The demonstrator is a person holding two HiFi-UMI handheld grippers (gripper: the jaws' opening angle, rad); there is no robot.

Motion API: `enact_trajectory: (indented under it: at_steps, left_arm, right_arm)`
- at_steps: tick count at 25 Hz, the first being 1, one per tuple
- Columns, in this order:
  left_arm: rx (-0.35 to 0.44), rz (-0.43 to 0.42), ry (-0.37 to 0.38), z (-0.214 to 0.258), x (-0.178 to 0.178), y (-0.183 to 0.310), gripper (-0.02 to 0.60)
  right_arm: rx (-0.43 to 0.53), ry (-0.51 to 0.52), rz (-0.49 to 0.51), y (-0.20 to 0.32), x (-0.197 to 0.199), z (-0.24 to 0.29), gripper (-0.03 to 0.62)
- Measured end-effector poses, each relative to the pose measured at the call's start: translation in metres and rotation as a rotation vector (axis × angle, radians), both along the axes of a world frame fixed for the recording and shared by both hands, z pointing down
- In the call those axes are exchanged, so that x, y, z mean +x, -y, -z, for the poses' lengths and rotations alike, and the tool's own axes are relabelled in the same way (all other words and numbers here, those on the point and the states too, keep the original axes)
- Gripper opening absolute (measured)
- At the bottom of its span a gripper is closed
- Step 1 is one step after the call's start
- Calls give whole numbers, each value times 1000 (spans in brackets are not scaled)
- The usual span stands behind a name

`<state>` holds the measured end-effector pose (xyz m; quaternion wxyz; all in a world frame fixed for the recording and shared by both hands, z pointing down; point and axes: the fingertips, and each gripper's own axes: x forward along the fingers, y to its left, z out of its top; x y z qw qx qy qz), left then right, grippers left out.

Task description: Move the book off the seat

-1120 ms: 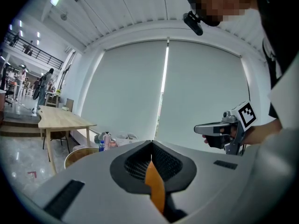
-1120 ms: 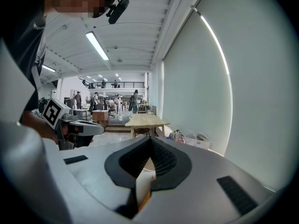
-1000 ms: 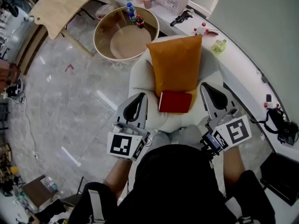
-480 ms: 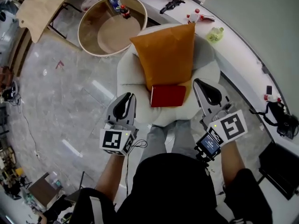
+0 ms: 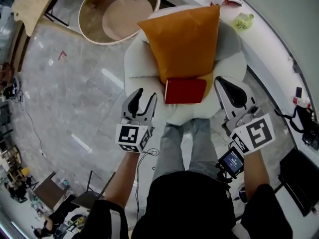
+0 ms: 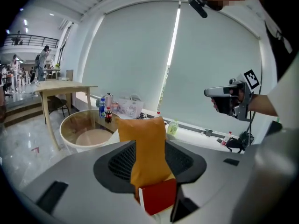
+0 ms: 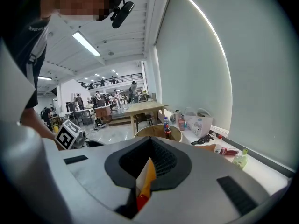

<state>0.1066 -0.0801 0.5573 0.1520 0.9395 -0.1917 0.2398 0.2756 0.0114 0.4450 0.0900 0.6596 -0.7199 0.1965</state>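
Freshly opening, the jaws of the left gripper (image 5: 147, 96) stand apart and empty; those of the right gripper (image 5: 223, 85) are together. Between them, at frame centre, the flat red hardback book (image 5: 185, 90) lies on the round white padded seat (image 5: 134, 66), tucked against the orange cushion (image 5: 184, 39). A deep bite could snag the cushion's fabric.

Matt red book (image 5: 185, 90), orange cloth cushion (image 5: 184, 39), glossy tiled floor (image 5: 60, 98)

Orange cushion (image 5: 184, 41) stands upright — round glass table (image 5: 119, 19) behind, green bottle (image 5: 243, 21) aside.
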Motion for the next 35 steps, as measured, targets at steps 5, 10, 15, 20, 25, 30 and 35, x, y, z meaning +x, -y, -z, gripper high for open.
enact_trajectory:
  at_steps: [5, 10, 15, 20, 25, 30, 35]
  left_arm:
    - [-50, -52, 68, -70, 1, -12, 249]
    - [-134, -85, 72, -141, 10, -18, 327]
    - [-180, -116, 111, -208, 9, -23, 367]
    - [-229, -156, 163, -267, 9, -34, 382]
    - [-270, -147, 192, -319, 11, -31, 391]
    - [-319, -119, 203, -369, 14, -23, 400]
    - [-371, -184, 246, -408, 21, -34, 402]
  right_arm:
    - [-31, 44, 28, 0, -10, -41, 11]
    - [-84, 90, 84, 0, -17, -95, 11]
    - [-124, 115, 122, -1, -21, -142, 11]
    - [-153, 135, 156, -1, -29, -181, 11]
    - [-181, 147, 182, -1, -35, -219, 11]
    - [-205, 164, 164, -5, -31, -258, 11]
    - [-235, 193, 142, -16, -26, -290, 11]
